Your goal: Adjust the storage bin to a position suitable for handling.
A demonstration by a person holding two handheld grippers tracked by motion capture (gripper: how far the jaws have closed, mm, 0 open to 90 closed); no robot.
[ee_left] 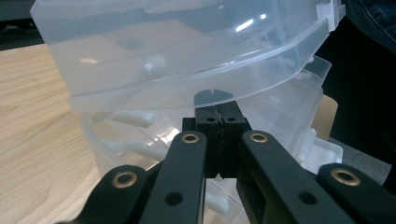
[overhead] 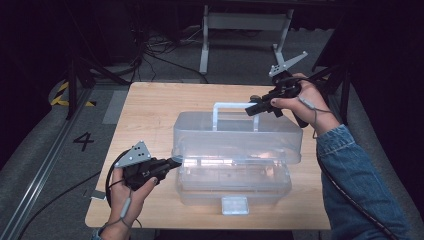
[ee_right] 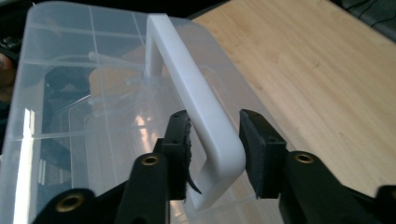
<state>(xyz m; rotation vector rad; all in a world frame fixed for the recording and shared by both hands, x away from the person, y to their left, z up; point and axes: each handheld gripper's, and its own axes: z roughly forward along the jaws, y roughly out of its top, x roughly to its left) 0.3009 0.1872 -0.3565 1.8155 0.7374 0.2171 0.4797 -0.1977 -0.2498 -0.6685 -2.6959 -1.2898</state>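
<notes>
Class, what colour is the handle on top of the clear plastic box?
White: the handle is opaque white, clearest in the right gripper view, between the right tongs.

A lab or test bay: dark curtained walls, cables (overhead: 165, 47) strewn over grey floor, hazard tape (overhead: 62, 95), a floor-marked "4" (overhead: 83, 140), one wooden table (overhead: 150, 107).
</notes>
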